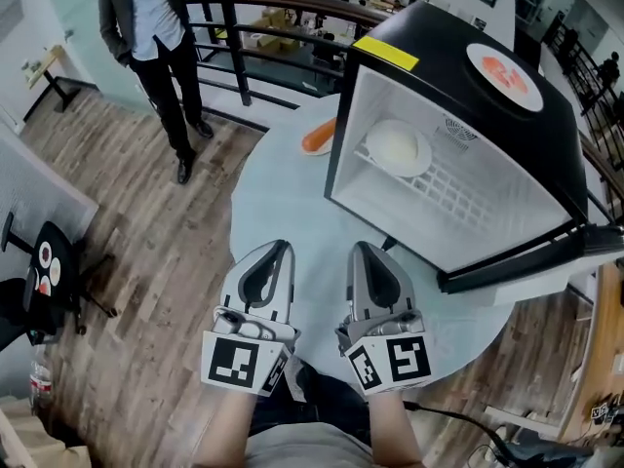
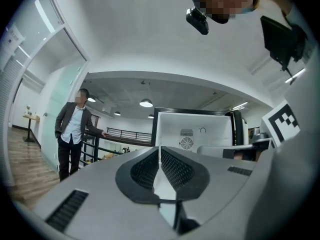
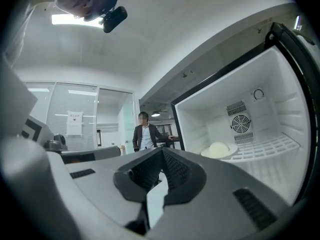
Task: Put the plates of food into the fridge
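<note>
A small black fridge (image 1: 458, 105) stands open on the round pale table (image 1: 283, 203), its white inside facing me. On its wire shelf sits a plate with a white bun (image 1: 395, 147), also in the right gripper view as the plate with the bun (image 3: 218, 149). A second plate with orange food (image 1: 503, 74) lies on top of the fridge. An orange piece of food (image 1: 319, 136) rests on the table left of the fridge. My left gripper (image 1: 281, 250) and right gripper (image 1: 363, 250) hover side by side near the table's front edge, both shut and empty, pointing at the fridge.
The fridge door (image 1: 526, 261) hangs open at the right. A person in a dark jacket (image 1: 156, 27) stands beyond the table, one hand on a black railing (image 1: 292, 8). A black chair (image 1: 44, 271) stands on the wooden floor at the left.
</note>
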`<action>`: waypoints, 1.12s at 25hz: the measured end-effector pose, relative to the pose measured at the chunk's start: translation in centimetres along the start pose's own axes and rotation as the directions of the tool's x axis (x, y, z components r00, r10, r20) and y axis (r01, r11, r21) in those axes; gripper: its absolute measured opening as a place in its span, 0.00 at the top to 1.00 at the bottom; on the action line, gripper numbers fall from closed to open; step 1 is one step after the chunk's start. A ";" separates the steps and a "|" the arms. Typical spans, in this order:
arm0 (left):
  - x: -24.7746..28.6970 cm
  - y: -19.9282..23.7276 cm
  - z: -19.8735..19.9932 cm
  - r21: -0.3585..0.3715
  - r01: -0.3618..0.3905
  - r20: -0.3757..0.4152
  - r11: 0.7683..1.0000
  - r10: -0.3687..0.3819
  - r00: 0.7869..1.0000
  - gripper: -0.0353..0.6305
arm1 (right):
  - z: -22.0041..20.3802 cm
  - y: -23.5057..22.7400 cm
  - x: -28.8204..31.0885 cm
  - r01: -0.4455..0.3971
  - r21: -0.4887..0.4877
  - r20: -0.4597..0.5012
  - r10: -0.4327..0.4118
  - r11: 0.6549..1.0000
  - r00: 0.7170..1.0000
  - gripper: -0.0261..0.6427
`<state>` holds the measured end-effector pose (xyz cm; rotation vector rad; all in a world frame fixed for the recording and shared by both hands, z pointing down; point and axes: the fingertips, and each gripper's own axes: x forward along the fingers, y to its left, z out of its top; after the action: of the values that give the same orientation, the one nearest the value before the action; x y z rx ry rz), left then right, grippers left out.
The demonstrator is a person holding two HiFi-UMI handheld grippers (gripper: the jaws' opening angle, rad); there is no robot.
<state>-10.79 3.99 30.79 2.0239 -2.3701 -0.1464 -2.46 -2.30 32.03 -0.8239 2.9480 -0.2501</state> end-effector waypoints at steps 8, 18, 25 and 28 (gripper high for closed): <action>0.5 8.8 -0.3 -0.029 -0.033 0.005 0.999 0.033 0.999 0.92 | -1.7 3.6 6.0 -0.001 0.006 -0.026 0.001 1.000 1.000 0.94; 4.3 22.4 -0.6 -0.044 0.056 -0.030 0.997 -0.058 0.998 0.92 | -3.0 8.9 16.8 0.129 0.000 0.005 -0.129 0.992 0.992 0.94; 7.8 28.4 -1.9 -0.071 0.124 -0.071 0.990 -0.129 0.989 0.92 | -4.9 8.5 21.4 0.248 0.039 -0.012 -0.248 0.968 0.969 0.94; 7.9 29.7 -1.4 -0.092 0.147 -0.070 0.985 -0.154 0.986 0.92 | -4.3 9.5 21.6 0.279 0.030 -0.016 -0.279 0.960 0.960 0.94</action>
<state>-41.13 0.70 34.41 2.1267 -2.1279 -0.1671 -26.24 -4.91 34.08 -1.2378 2.8210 -0.3173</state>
